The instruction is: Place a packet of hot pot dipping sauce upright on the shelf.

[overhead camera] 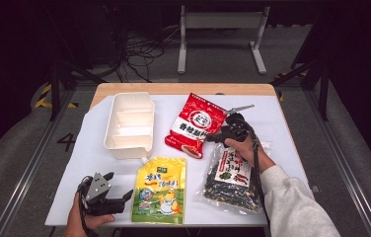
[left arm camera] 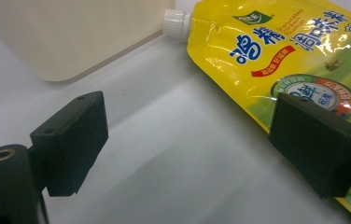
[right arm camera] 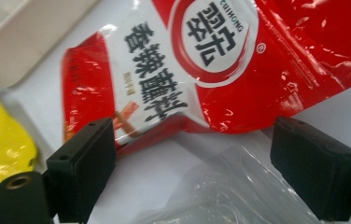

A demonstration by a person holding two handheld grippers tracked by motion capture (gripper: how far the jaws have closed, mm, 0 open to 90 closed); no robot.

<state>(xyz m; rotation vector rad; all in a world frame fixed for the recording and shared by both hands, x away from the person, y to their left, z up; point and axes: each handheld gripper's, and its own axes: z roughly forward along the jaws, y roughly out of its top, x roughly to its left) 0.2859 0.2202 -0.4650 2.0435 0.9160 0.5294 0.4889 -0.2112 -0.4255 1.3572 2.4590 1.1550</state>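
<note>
The left gripper (left arm camera: 187, 140) has its two black jaws spread wide with nothing between them but the bare white table cover (left arm camera: 173, 154); in the high view this gripper (overhead camera: 105, 195) sits at the near left corner of the table, gripped by the person's left hand (overhead camera: 82, 222), its jaws aimed toward the yellow spouted pouch (overhead camera: 160, 190) just beside it. In the left gripper view that yellow spouted pouch (left arm camera: 295, 60) lies flat on the cover, partly behind the right-hand jaw, with its white screw cap (left arm camera: 177, 23) pointing at the near wall of the cream divided tray (left arm camera: 71, 32). The right gripper (right arm camera: 192, 163) is likewise wide apart and holds nothing; between its jaws lie the lower edge of the red seasoning packet (right arm camera: 220, 65) and the clear crinkled top of the seaweed bag (right arm camera: 229, 191). From above, the right gripper (overhead camera: 225, 134) hovers right of the table's middle, held by the right hand (overhead camera: 242, 148) at the end of a light grey sleeve (overhead camera: 292, 202), just beside the red seasoning packet (overhead camera: 193, 126) and over the upper end of the seaweed bag (overhead camera: 233, 177), which lies on the near right of the table. The cream divided tray (overhead camera: 129, 123) stands at the far left, just above the yellow pouch's cap. A metal frame (overhead camera: 220, 34) and loose cables (overhead camera: 139, 54) sit on the floor beyond the table.
</note>
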